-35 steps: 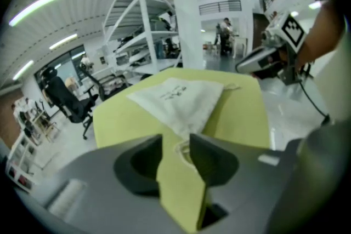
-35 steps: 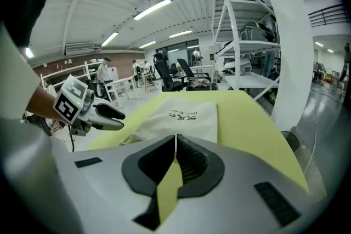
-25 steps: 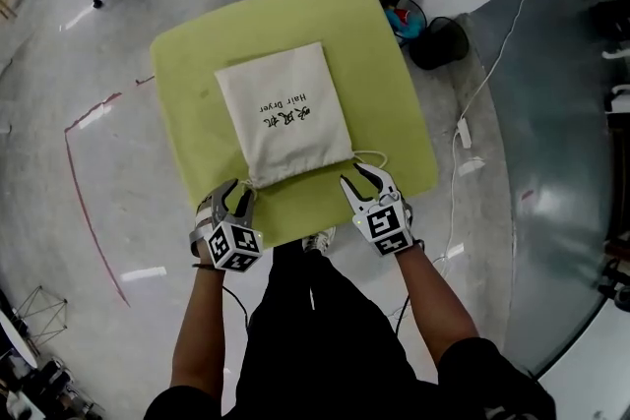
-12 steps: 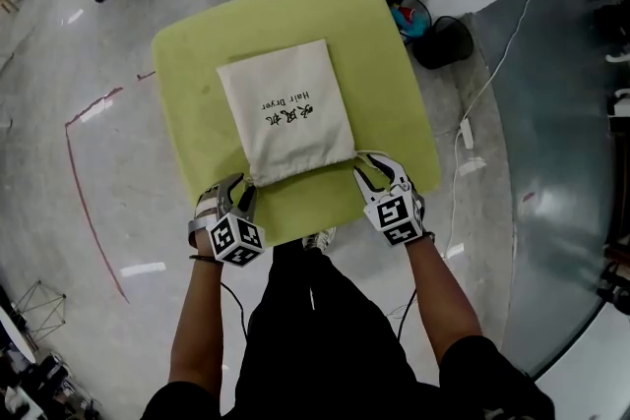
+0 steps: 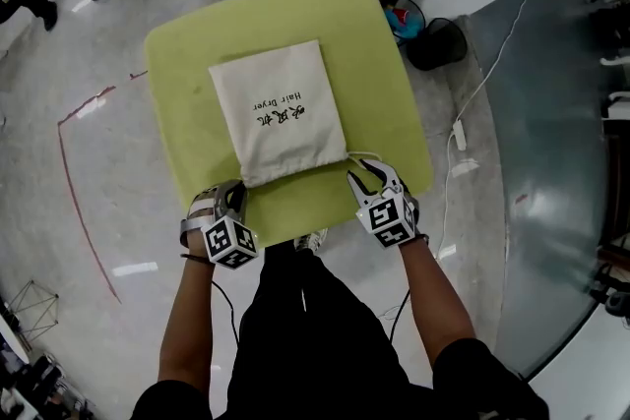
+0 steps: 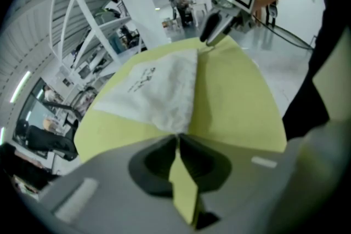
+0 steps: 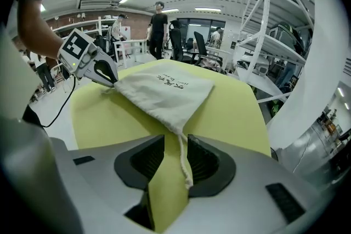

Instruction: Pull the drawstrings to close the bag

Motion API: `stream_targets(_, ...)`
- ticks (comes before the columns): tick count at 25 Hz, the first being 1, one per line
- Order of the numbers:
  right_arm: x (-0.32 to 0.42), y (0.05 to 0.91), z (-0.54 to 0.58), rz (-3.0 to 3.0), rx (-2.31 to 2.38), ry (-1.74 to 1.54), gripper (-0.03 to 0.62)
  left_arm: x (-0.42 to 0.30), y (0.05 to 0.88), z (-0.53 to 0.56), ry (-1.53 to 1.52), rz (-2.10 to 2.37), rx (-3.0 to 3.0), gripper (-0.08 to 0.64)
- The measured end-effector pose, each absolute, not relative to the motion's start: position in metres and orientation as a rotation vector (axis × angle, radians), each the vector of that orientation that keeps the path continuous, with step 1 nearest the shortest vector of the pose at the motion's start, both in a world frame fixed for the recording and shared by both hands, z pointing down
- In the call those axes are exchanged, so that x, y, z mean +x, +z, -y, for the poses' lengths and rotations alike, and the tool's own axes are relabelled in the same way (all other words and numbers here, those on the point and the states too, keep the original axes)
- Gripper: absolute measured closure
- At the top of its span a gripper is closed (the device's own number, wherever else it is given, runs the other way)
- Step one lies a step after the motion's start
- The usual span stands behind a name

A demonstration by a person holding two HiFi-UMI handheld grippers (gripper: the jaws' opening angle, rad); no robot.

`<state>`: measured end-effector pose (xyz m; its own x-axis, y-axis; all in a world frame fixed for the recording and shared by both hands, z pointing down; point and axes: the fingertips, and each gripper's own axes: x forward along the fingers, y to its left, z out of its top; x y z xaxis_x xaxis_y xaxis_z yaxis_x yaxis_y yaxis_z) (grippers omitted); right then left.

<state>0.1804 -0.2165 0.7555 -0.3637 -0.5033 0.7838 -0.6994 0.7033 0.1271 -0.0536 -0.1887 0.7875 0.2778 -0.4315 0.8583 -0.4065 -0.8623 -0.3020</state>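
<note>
Bag flat on green surface, mouth near | left claw just closing, pinched at near-left corner | right claw apart, drawstring lying loose between, from near-right corner | likely pulls: outward, left and right

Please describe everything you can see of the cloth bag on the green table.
The bag is a flat, square pouch of off-white cloth with dark print, including "Hair Dryer". It lies on the green table, its gathered mouth toward the near edge. The left tongs, which have just been closing, pinch its near left corner. A white cord from the right corner lies between the open right tongs, unpressed.
</note>
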Motion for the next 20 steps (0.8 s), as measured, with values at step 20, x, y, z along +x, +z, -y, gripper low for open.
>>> stream_targets(20,0.173,0.786,0.23,1.947,0.682,0.201,0.523,-0.055,0.765,0.19,-1.606,-0.967,-2.621,0.545)
